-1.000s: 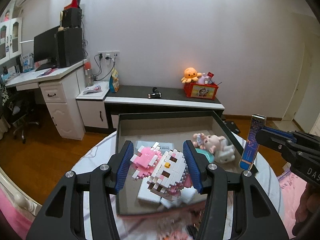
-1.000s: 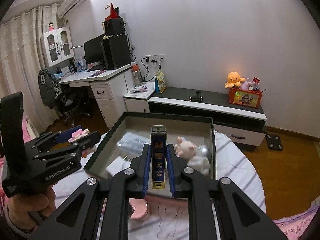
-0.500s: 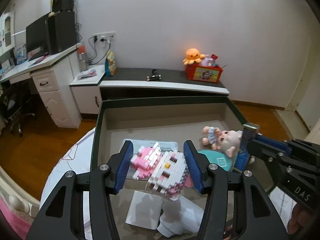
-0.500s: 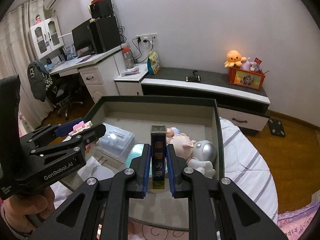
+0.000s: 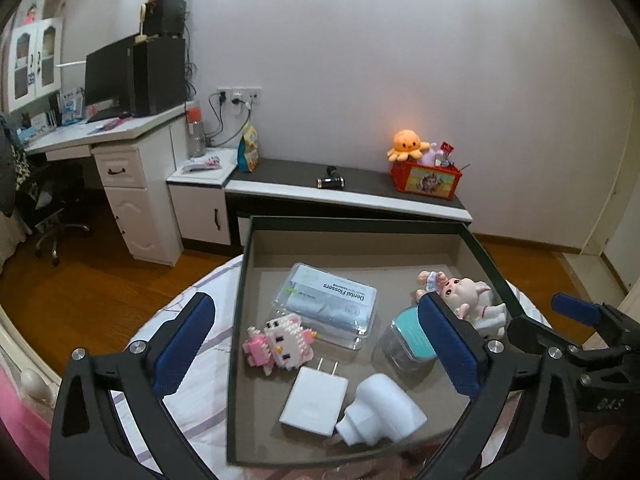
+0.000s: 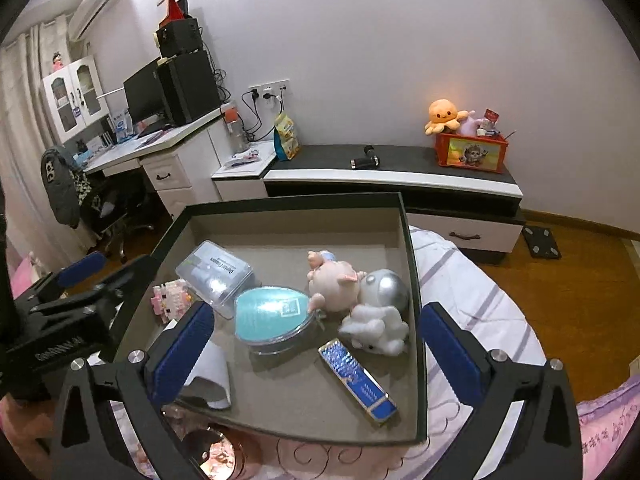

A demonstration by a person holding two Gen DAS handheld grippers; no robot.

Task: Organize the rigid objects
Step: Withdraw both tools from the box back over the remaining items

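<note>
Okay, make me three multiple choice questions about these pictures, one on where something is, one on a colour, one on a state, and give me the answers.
1. Where does the pink block cat lie?
A. in the tray, beside the dental flossers box
B. on the dark cabinet by the wall
C. between the pads of the left hand-held gripper

2. What colour is the long flat box near the tray's front edge?
A. red
B. blue
C. green

3. How do the jaws of the right hand-held gripper stand?
A. shut on the blue box
B. shut on nothing
C. wide open, holding nothing

Answers: 1 A, it rests on the tray floor next to the dental flossers box. 2 B, its top shows blue. 3 C, both pads stand far apart, the box lying loose below.
</note>
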